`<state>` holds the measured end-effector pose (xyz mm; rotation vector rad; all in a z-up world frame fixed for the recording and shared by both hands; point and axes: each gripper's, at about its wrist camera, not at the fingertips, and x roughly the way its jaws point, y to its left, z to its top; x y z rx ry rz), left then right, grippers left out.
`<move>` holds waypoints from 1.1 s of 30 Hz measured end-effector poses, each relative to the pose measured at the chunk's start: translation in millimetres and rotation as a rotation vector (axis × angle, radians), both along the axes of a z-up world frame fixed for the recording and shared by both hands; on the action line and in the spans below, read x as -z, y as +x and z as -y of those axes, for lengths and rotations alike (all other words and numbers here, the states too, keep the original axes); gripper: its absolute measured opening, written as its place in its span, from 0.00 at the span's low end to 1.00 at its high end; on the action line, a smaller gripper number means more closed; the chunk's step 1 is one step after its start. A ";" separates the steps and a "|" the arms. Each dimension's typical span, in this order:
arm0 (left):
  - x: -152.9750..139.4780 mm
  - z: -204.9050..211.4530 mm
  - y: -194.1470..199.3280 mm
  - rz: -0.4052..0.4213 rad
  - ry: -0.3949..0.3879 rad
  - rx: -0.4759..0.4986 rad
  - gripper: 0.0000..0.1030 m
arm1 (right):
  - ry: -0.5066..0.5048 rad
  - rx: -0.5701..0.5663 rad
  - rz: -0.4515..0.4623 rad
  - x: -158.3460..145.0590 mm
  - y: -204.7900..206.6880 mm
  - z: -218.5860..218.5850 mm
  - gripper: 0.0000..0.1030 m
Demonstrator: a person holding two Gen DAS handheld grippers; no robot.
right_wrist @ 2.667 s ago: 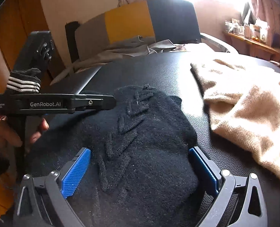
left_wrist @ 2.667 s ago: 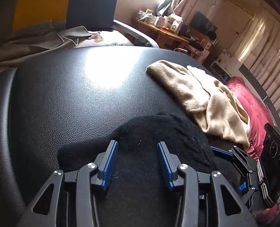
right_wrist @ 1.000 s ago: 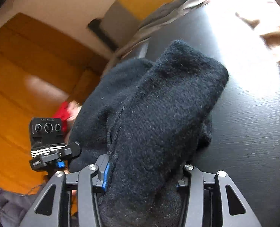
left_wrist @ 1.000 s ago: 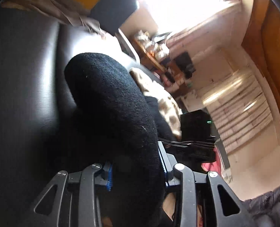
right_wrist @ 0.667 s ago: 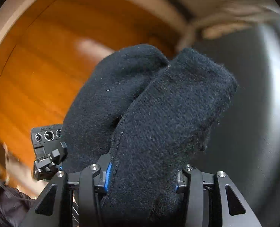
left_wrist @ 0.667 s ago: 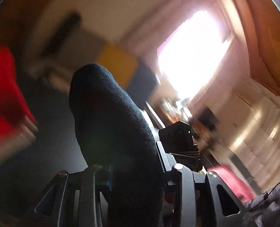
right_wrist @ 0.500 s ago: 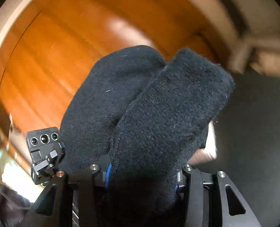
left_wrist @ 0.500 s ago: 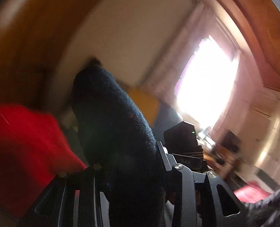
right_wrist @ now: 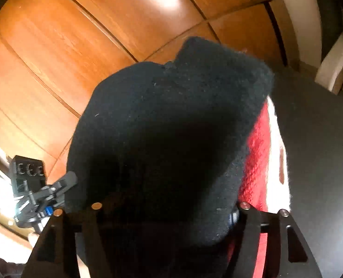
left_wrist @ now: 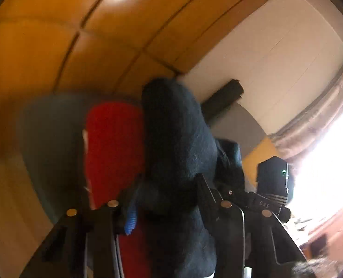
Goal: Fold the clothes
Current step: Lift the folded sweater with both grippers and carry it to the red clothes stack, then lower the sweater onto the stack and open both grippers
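Note:
A folded black knit garment [left_wrist: 178,143] lies between the fingers of my left gripper [left_wrist: 168,183], whose jaws are opening. Its blue left pad [left_wrist: 130,215] shows bare, a little apart from the knit. In the right wrist view the same black garment [right_wrist: 171,120] bulges between and over the fingers of my right gripper [right_wrist: 169,197], whose jaws are also opening and stand wide. The pads there are mostly hidden. A red garment [left_wrist: 113,143] lies just under and beyond the black one, and the red garment [right_wrist: 257,162] also shows in the right wrist view.
Orange wooden panels [left_wrist: 55,46] fill the background; the same wooden panels [right_wrist: 78,46] rise close ahead in the right wrist view. The black leather surface [right_wrist: 322,162] stretches to the right. Each view catches the other gripper, the right one [left_wrist: 271,199] and the left one [right_wrist: 44,192].
Both grippers swung with the black garment away from the black surface toward the wooden panels and over the red garment. Both pairs of jaws now stand wider, and the knit has slumped.

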<state>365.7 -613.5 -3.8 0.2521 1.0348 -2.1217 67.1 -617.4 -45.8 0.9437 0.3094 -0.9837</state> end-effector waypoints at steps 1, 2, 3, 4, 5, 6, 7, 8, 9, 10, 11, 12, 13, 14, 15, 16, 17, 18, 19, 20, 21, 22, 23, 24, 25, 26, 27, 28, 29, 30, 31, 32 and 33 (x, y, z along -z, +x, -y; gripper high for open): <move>-11.1 -11.2 -5.3 0.019 -0.050 -0.021 0.42 | -0.013 0.003 -0.033 -4.9 0.0 -2.1 0.72; -22.7 -19.7 -6.6 0.032 -0.111 -0.041 0.42 | -0.031 0.009 -0.054 -11.2 -1.2 -5.0 0.73; -34.2 -27.6 -6.9 0.044 -0.174 -0.060 0.42 | -0.048 0.015 -0.076 -17.4 -2.3 -8.0 0.74; -44.4 -34.4 -12.7 0.042 -0.228 -0.040 0.44 | -0.070 0.027 -0.098 -25.2 -4.9 -12.3 0.75; -53.8 -40.1 -22.1 0.044 -0.278 -0.004 0.45 | -0.102 0.047 -0.117 -35.2 -9.2 -20.5 0.75; -60.3 -44.4 -33.6 0.058 -0.314 0.018 0.47 | -0.133 0.061 -0.136 -42.0 -10.9 -30.6 0.75; -63.7 -45.3 -45.9 0.080 -0.340 0.047 0.47 | -0.170 0.074 -0.155 -49.2 -14.5 -41.4 0.75; -66.6 -45.5 -58.3 0.104 -0.364 0.078 0.47 | -0.208 0.083 -0.171 -57.5 -17.4 -56.6 0.75; -69.6 -45.7 -70.6 0.127 -0.388 0.108 0.47 | -0.230 0.078 -0.178 -62.0 -16.3 -69.7 0.75; -67.4 -40.1 -81.0 0.152 -0.384 0.118 0.47 | -0.249 0.058 -0.179 -65.7 -11.9 -83.8 0.75; -64.2 -33.2 -91.0 0.178 -0.374 0.123 0.47 | -0.269 0.038 -0.180 -69.5 -7.6 -97.9 0.75; -59.0 -25.1 -98.2 0.197 -0.351 0.118 0.47 | -0.283 0.014 -0.189 -71.6 -0.7 -108.2 0.75; -53.3 -16.8 -104.9 0.216 -0.324 0.112 0.47 | -0.286 -0.018 -0.216 -70.1 11.9 -110.4 0.75; -47.7 -8.6 -111.5 0.234 -0.298 0.106 0.47 | -0.289 -0.051 -0.244 -68.6 24.4 -112.5 0.75; -42.0 -0.3 -118.2 0.253 -0.271 0.100 0.47 | -0.288 -0.080 -0.270 -65.3 36.4 -112.5 0.75; -31.6 9.6 -110.8 0.277 -0.255 0.087 0.47 | -0.274 -0.099 -0.293 -56.5 47.4 -108.4 0.75; -20.5 17.5 -110.3 0.306 -0.248 0.073 0.47 | -0.256 -0.103 -0.322 -46.3 55.3 -103.3 0.75; -13.4 24.0 -107.6 0.315 -0.241 0.061 0.43 | -0.235 -0.085 -0.361 -39.1 55.8 -92.9 0.75; -7.1 30.4 -104.2 0.320 -0.233 0.050 0.41 | -0.206 -0.056 -0.391 -28.5 55.7 -82.0 0.74; -0.9 36.8 -100.7 0.324 -0.225 0.038 0.41 | -0.182 -0.025 -0.394 -18.9 52.3 -70.9 0.74; 1.6 38.5 -101.7 0.321 -0.216 0.020 0.40 | -0.157 0.005 -0.397 -9.2 49.0 -59.8 0.83; 1.7 36.7 -87.1 0.313 -0.208 0.007 0.40 | -0.124 0.034 -0.389 0.5 45.5 -49.4 0.93; 3.8 37.6 -83.1 0.302 -0.201 0.001 0.40 | -0.076 0.051 -0.332 10.2 40.9 -42.3 1.00; 7.4 42.4 -82.7 0.289 -0.200 -0.001 0.40 | -0.052 0.055 -0.249 17.3 34.6 -42.0 1.00; 9.2 37.4 -71.1 0.287 -0.211 -0.017 0.40 | -0.051 0.067 -0.219 19.7 29.5 -47.5 1.00; 8.4 31.5 -66.9 0.305 -0.228 -0.030 0.40 | -0.056 0.078 -0.199 20.4 26.2 -53.6 1.00; 6.4 27.8 -65.6 0.309 -0.237 -0.036 0.40 | -0.075 0.083 -0.207 17.5 27.3 -60.9 1.00; 4.2 24.4 -64.5 0.310 -0.244 -0.039 0.41 | -0.090 0.089 -0.230 14.5 29.2 -67.9 1.00; 2.0 21.1 -63.5 0.310 -0.251 -0.043 0.43 | -0.106 0.100 -0.251 10.5 30.2 -74.9 1.00; -2.4 19.6 -62.7 0.297 -0.255 -0.048 0.44 | -0.120 0.123 -0.268 4.3 29.5 -81.9 1.00; -9.1 13.2 -59.3 0.292 -0.262 -0.066 0.45 | -0.135 0.146 -0.285 -1.9 28.8 -88.9 1.00; -16.2 5.7 -55.2 0.289 -0.271 -0.087 0.46 | -0.149 0.169 -0.302 -8.1 28.1 -95.9 1.00; -23.3 -1.9 -51.1 0.286 -0.280 -0.108 0.48 | -0.163 0.191 -0.319 -14.3 27.4 -102.9 1.00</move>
